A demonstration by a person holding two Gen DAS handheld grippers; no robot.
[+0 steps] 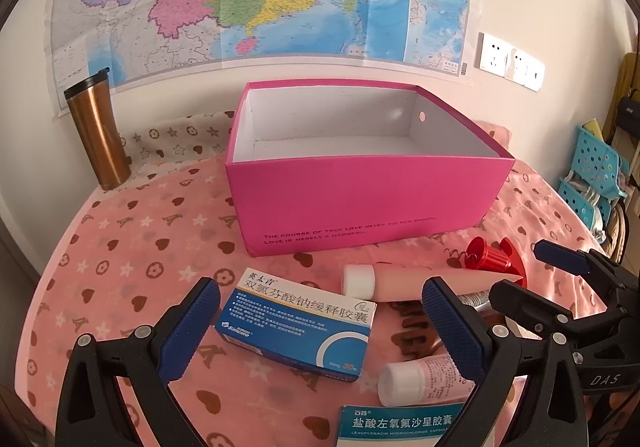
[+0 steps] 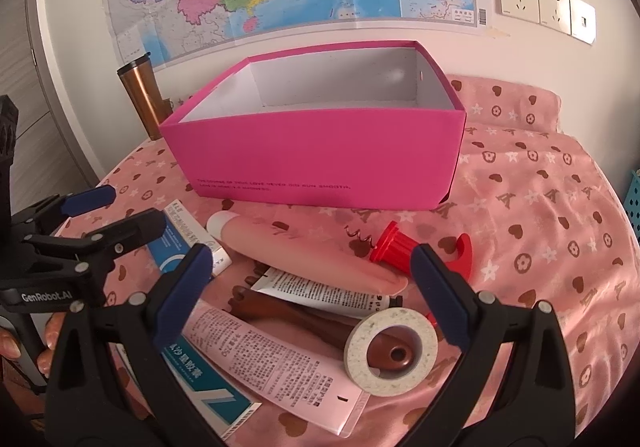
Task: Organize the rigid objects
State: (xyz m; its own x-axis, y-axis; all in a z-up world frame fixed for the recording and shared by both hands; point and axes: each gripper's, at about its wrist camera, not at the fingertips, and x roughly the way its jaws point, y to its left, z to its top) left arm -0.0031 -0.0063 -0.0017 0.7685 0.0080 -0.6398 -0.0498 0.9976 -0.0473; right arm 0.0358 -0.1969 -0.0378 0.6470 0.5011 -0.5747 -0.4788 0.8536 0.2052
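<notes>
An empty pink box (image 1: 360,199) (image 2: 316,159) stands open at the back of the table. In front of it lie a blue-and-white medicine box (image 1: 296,327), a peach tube (image 1: 420,281) (image 2: 304,249), a pink tube (image 1: 424,383) (image 2: 272,363), a red corkscrew (image 1: 494,257) (image 2: 404,249), a speckled ring (image 2: 390,351) on a brown wooden piece, and a teal medicine box (image 1: 396,425) (image 2: 200,379). My left gripper (image 1: 320,327) is open over the blue box. My right gripper (image 2: 312,295) is open above the tubes.
A copper tumbler (image 1: 98,131) (image 2: 144,99) stands at the back left by the wall. A map and wall sockets (image 2: 544,5) hang behind. Blue perforated baskets (image 1: 592,175) sit off the right edge. The pink cloth (image 2: 540,215) is bare to the right.
</notes>
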